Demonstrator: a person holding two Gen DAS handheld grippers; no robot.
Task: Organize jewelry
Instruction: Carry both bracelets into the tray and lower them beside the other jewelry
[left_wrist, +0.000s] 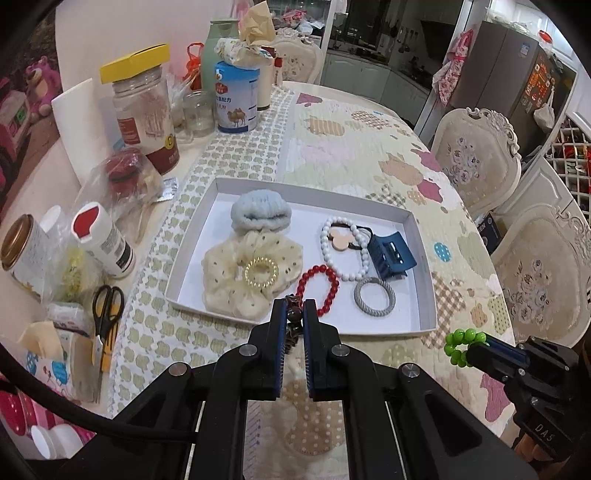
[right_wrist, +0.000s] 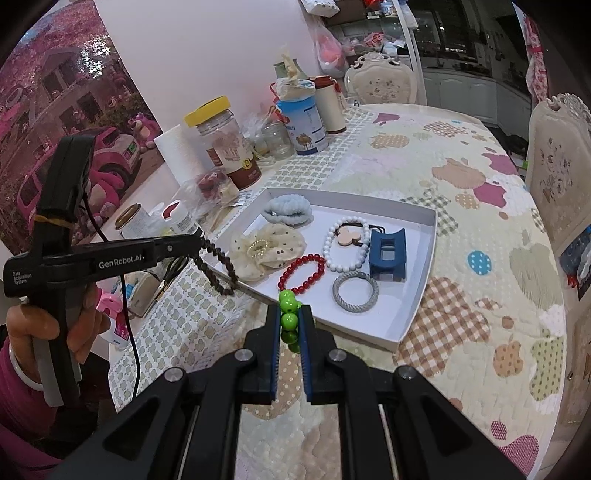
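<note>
Tray (left_wrist: 424, 266) holding seven pieces, left gripper (left_wrist: 294, 310) clamping brown beads (right_wrist: 214, 264), right gripper (right_wrist: 289, 314) clamping green bracelet (right_wrist: 288, 302)

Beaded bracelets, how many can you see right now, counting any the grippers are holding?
4. Red bracelet and white bracelet lie in the tray; brown bead string hangs from the left gripper; green bracelet sits in the right gripper.

Tray (left_wrist: 417, 273): white.
Tablecloth (right_wrist: 461, 280): cream, pastel patchwork, checks, dots.
Held bracelets: green beads (right_wrist: 289, 309); dark brown beads (right_wrist: 218, 266).
Tray bracelets: red (left_wrist: 320, 288); white (left_wrist: 345, 247).
Hair clip (left_wrist: 391, 254): blue.
Scrunchie (left_wrist: 236, 280): cream, dotted.
</note>
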